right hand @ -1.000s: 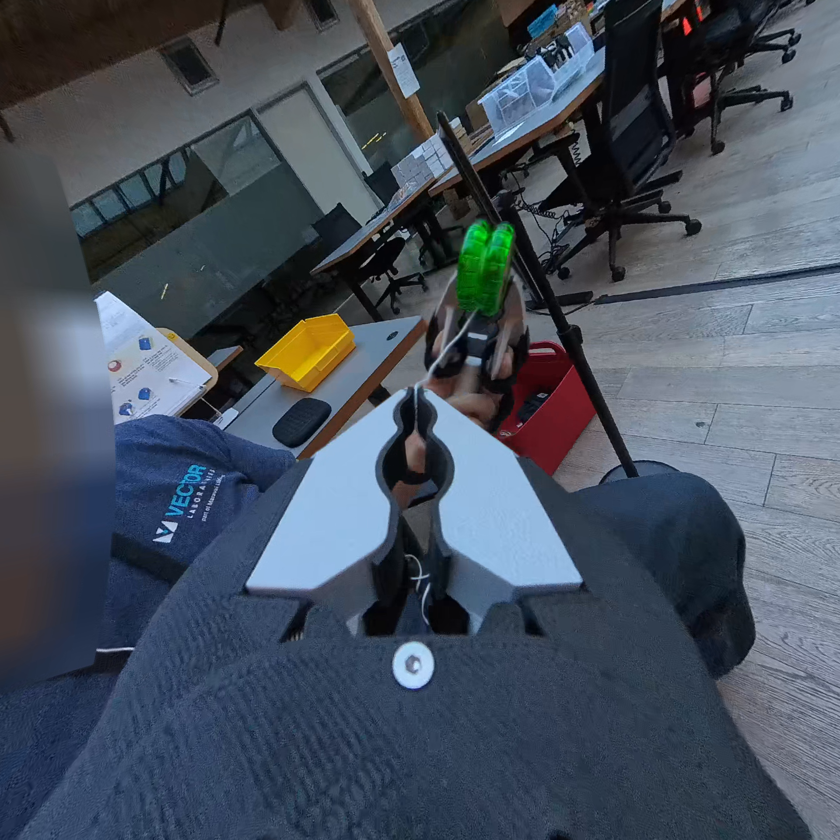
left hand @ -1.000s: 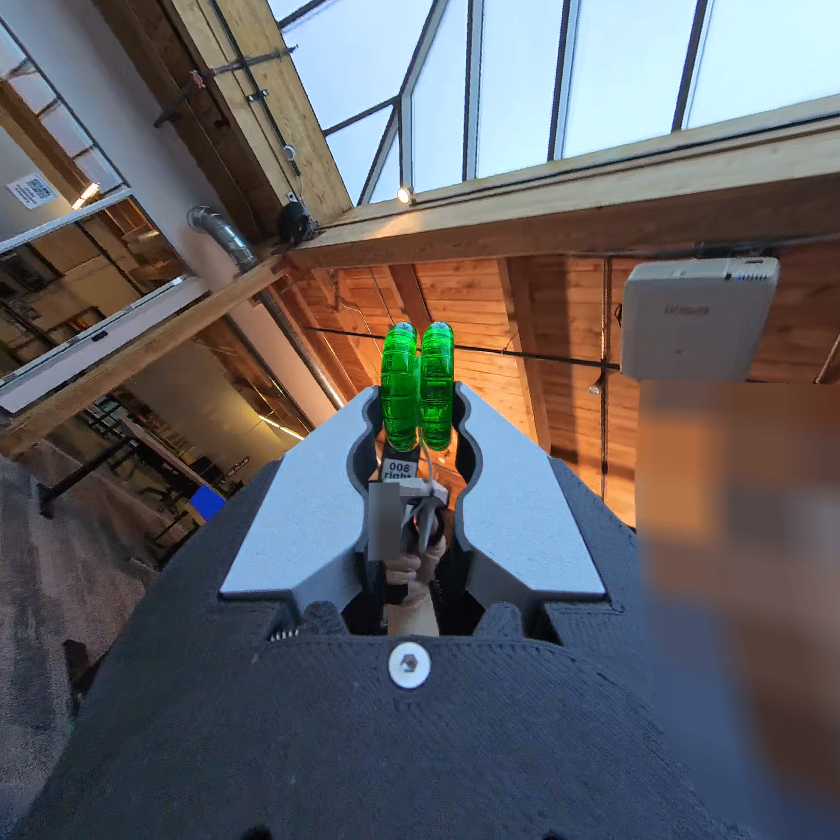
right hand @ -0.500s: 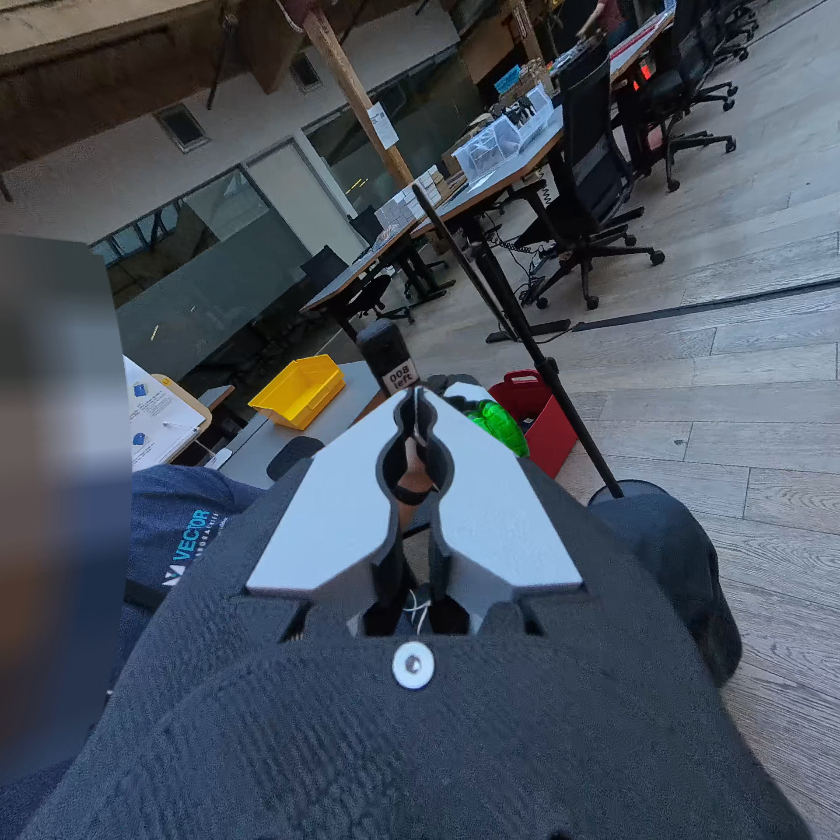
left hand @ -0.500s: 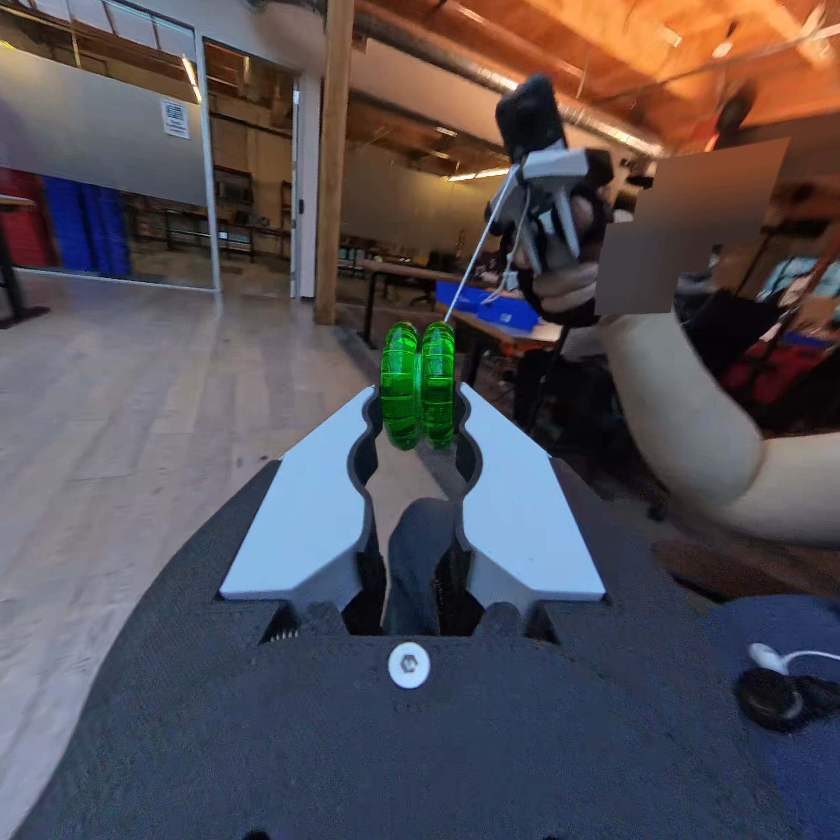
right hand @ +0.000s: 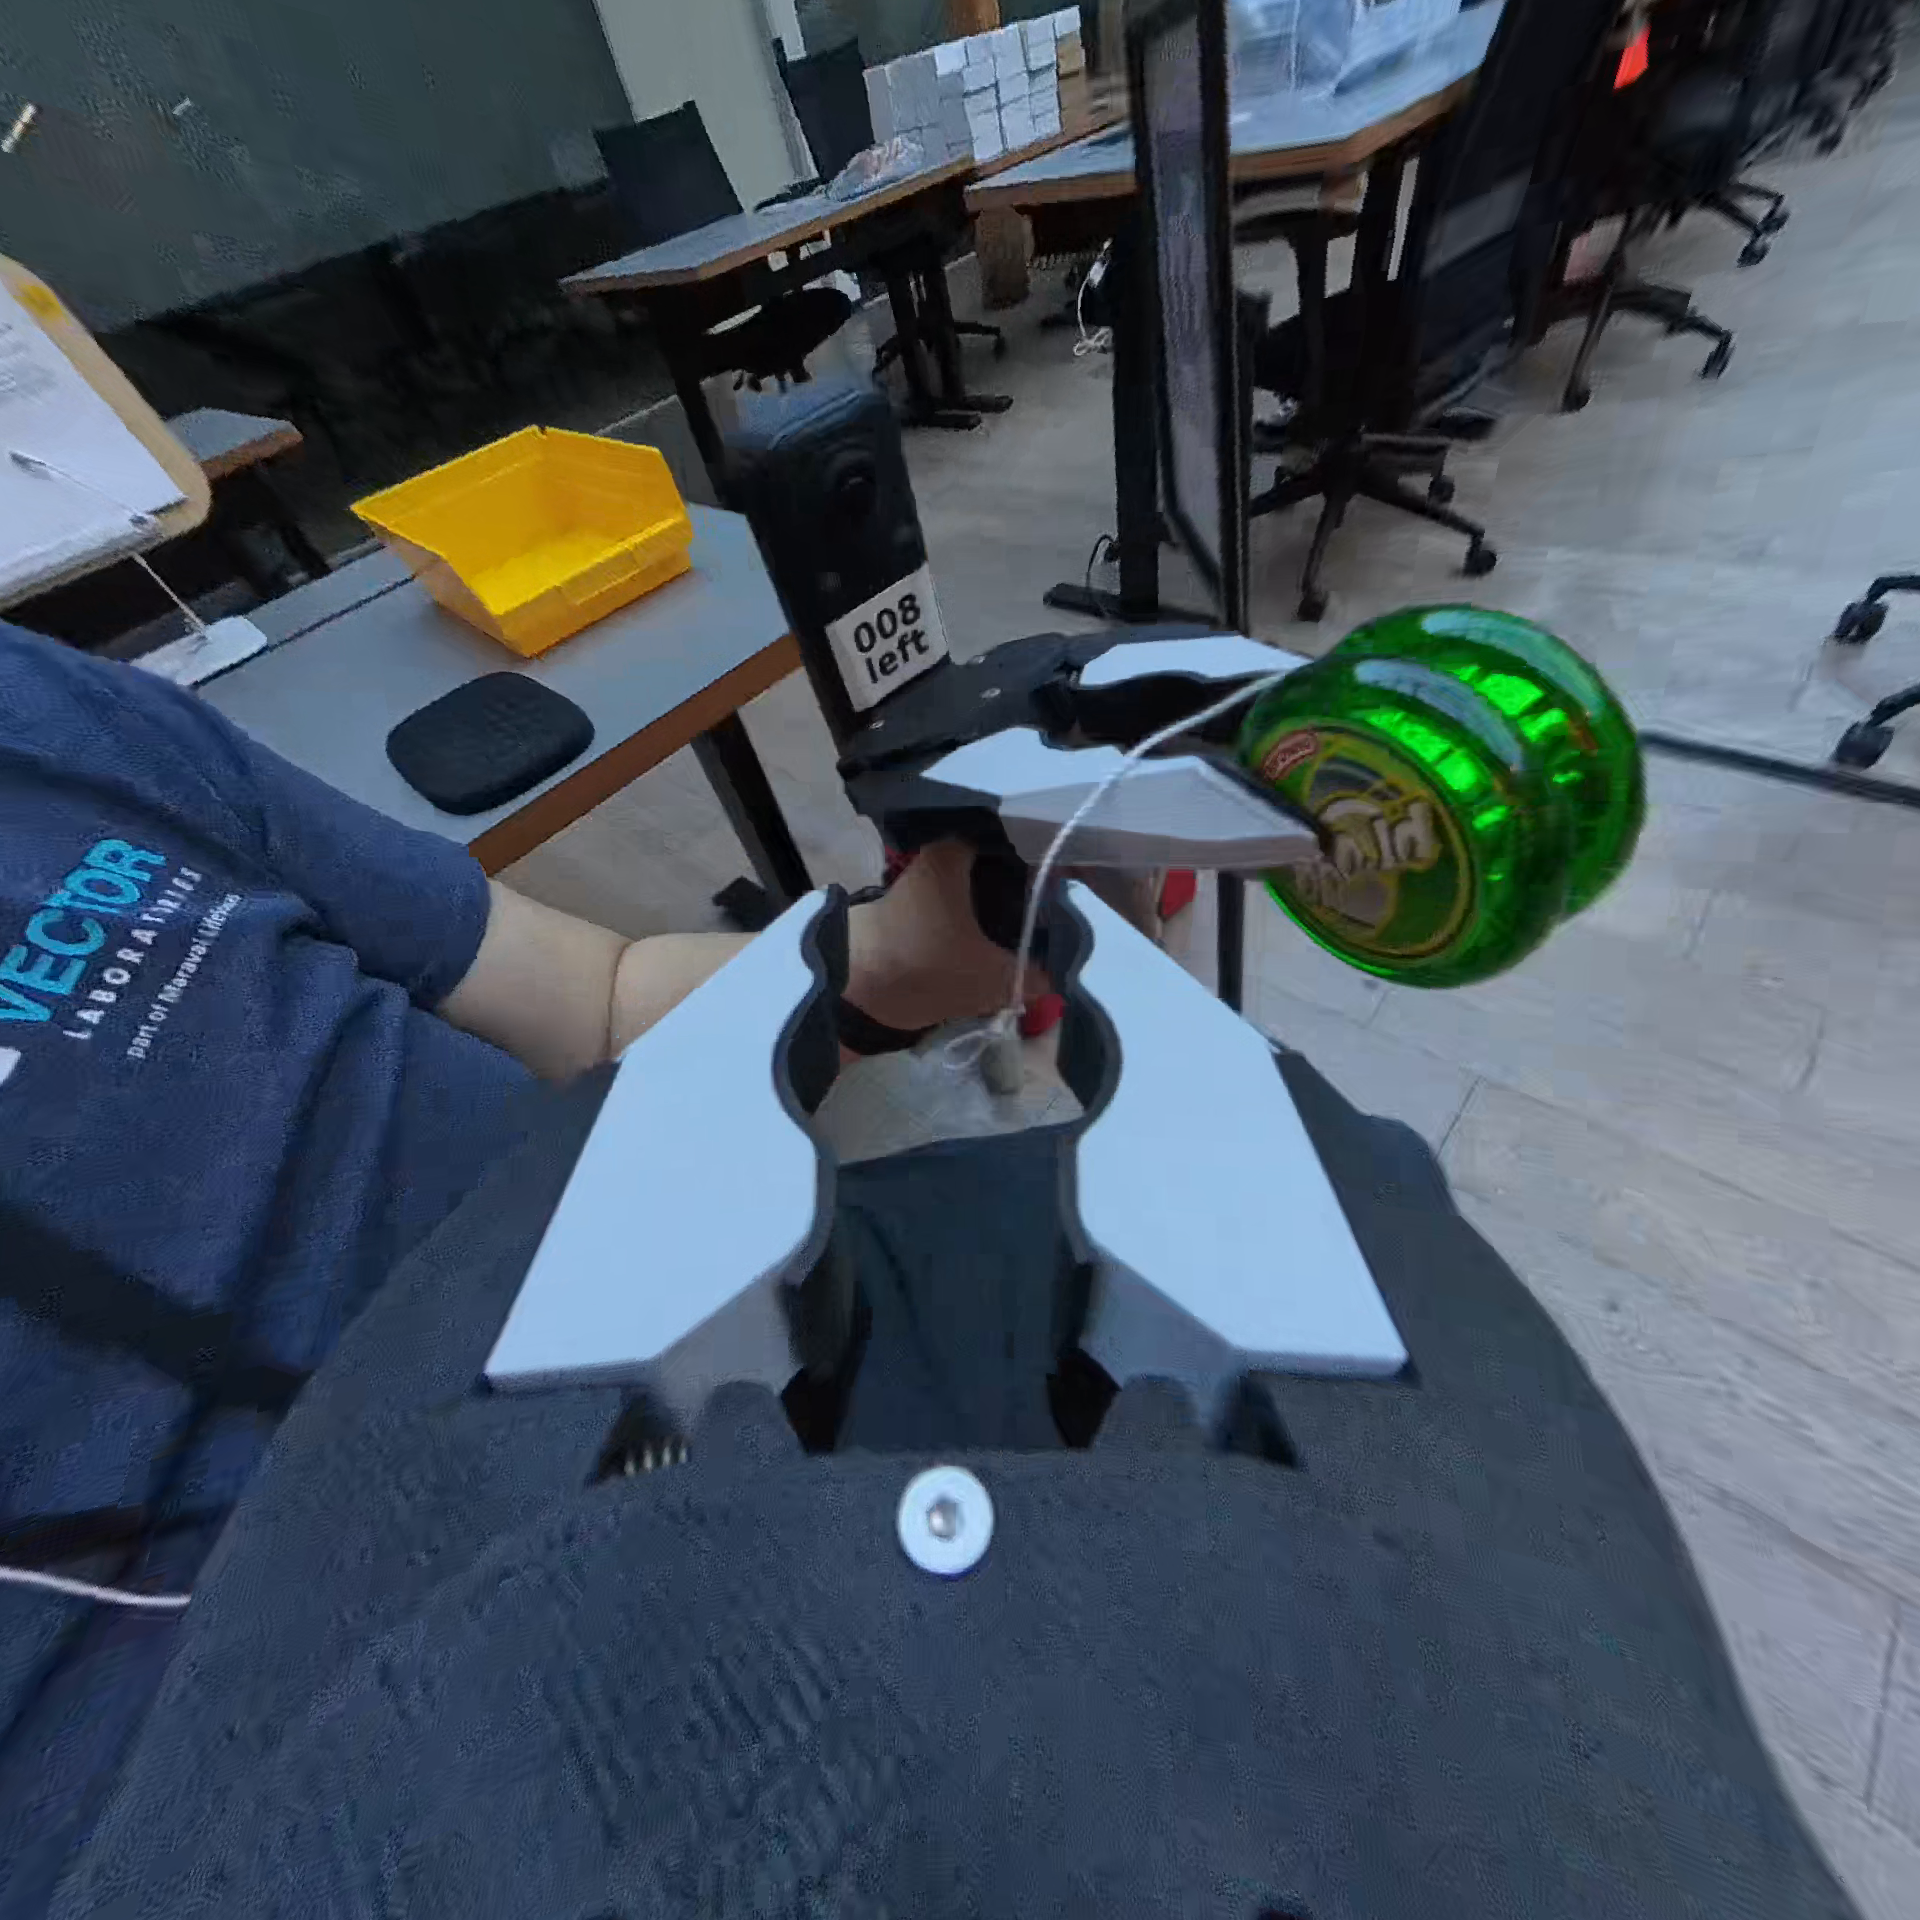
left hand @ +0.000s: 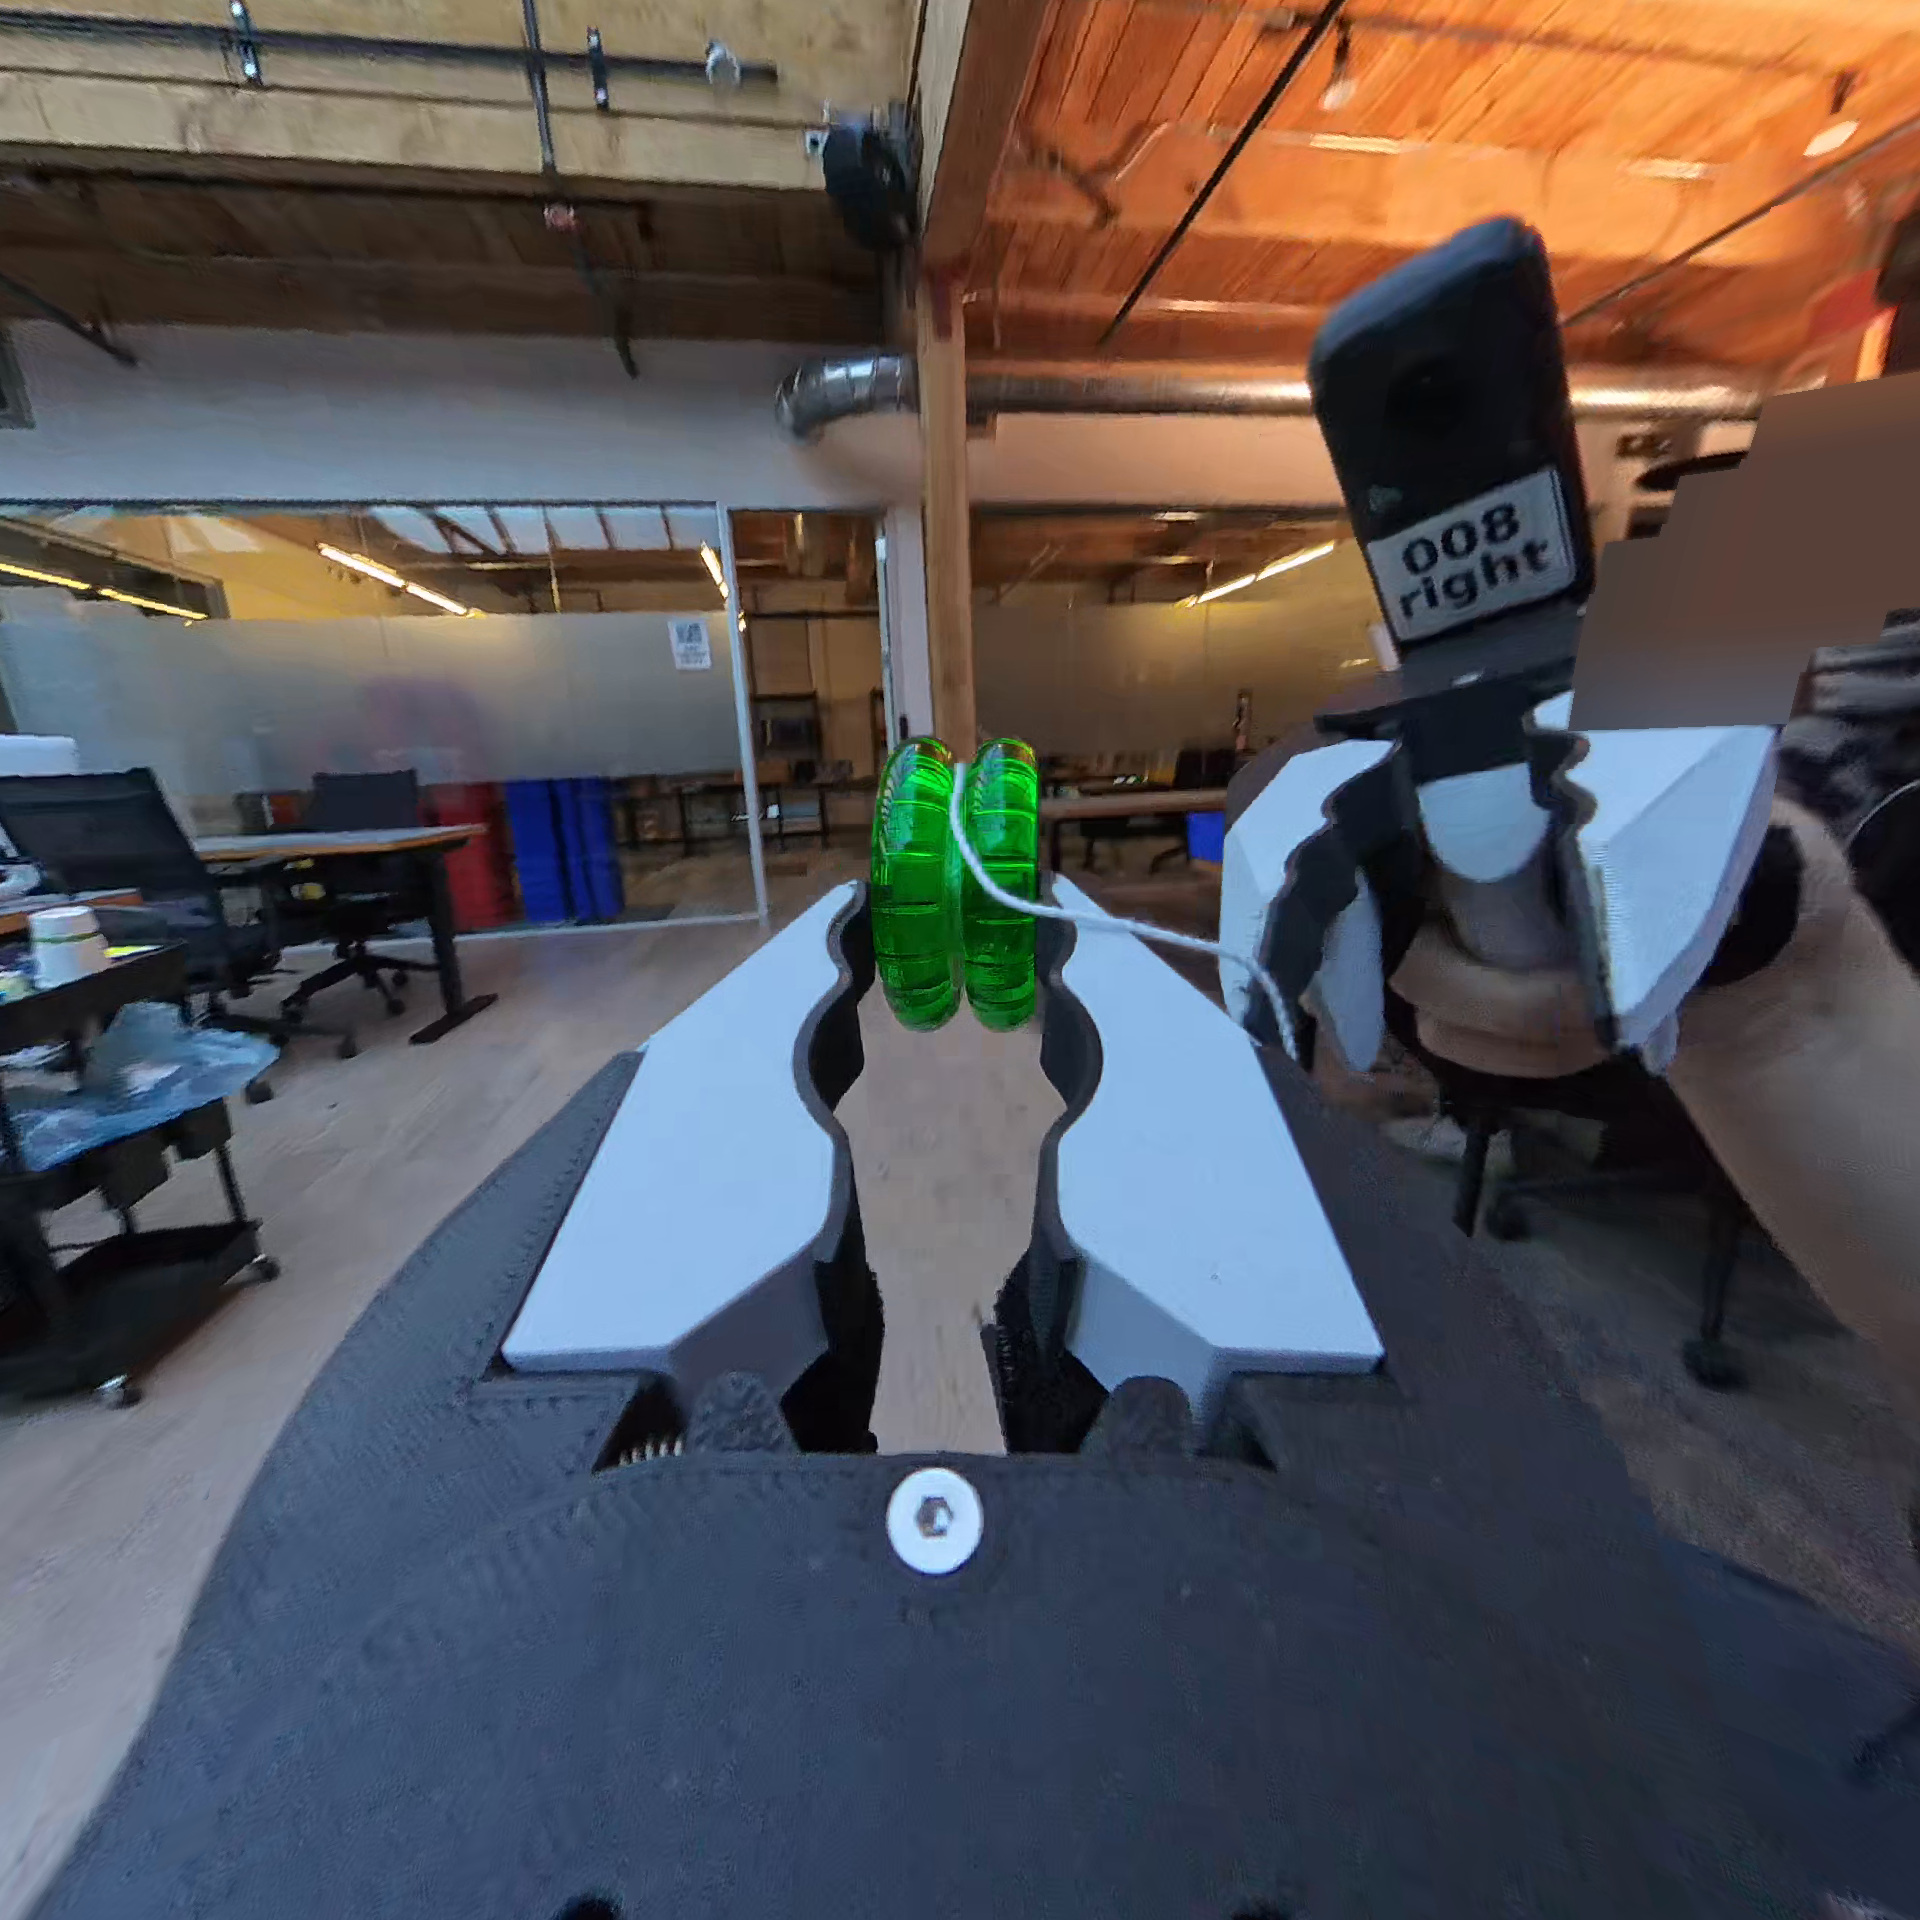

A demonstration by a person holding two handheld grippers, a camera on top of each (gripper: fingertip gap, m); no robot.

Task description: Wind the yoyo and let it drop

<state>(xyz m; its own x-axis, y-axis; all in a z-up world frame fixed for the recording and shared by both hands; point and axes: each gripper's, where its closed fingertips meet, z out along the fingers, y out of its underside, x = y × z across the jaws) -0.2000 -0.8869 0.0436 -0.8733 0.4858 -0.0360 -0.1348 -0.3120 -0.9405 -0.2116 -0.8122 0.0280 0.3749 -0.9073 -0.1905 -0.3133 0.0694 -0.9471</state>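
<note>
Yellow bin (right hand: 535,535) on grey table (right hand: 665,665)

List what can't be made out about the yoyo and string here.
- Wound string: both views, buried in the yoyo groove between its halves.
- String end: right wrist view, small blurry knot between the open right jaws; what holds it is unclear.
- Yoyo's far face: right wrist view, turned away.

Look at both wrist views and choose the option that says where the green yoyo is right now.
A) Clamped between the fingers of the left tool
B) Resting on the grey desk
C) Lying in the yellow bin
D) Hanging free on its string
A: the green yoyo sits pinched between the fingertips of the left tool, its white string running toward the right tool.
</note>
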